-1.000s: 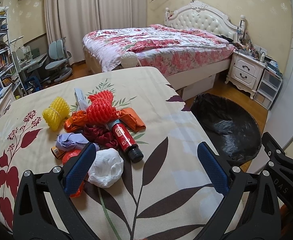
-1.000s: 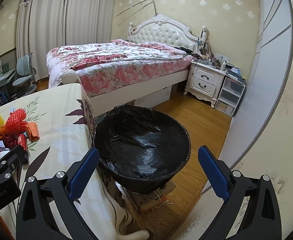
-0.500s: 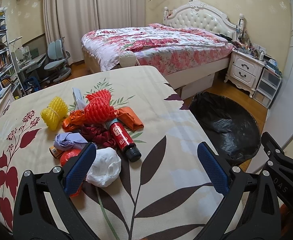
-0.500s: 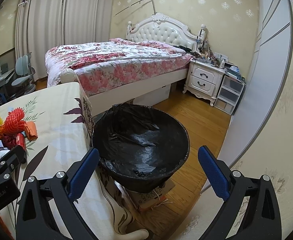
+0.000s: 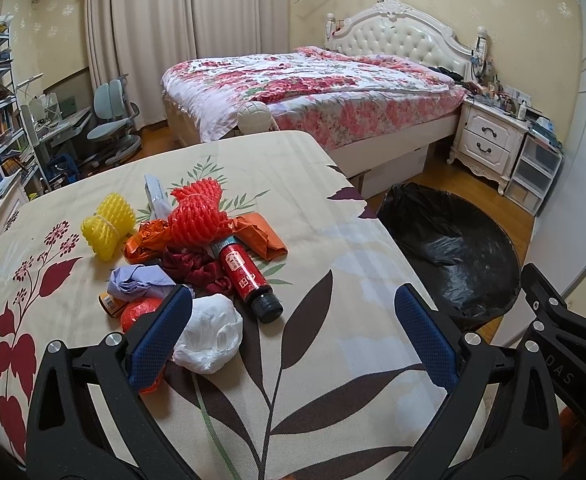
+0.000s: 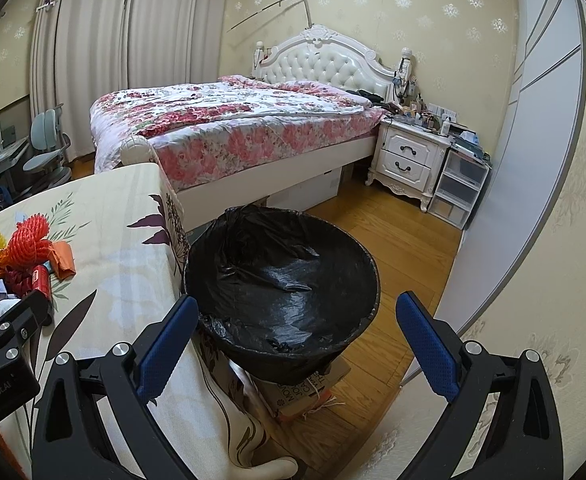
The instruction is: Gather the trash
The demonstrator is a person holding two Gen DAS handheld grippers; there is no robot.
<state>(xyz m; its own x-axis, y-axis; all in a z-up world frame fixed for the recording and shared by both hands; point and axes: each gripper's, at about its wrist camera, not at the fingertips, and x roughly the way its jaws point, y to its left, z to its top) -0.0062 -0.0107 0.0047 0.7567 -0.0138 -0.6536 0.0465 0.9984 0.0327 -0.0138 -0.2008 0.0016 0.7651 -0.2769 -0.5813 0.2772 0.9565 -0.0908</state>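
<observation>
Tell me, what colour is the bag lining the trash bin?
Black and glossy, the trash bag shows best in the right wrist view.

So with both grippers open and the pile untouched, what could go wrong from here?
The red bottle lies on its side near the white wad; a nudge from the left gripper could roll it. The netting and wrappers overlap, so one grasp may drag neighbours. The bin sits below the table edge; light pieces could miss.

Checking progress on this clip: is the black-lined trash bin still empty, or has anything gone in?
Apparently empty: the trash bin shows only its black liner in the right wrist view; the pile, including the red bottle, lies on the table.
</observation>
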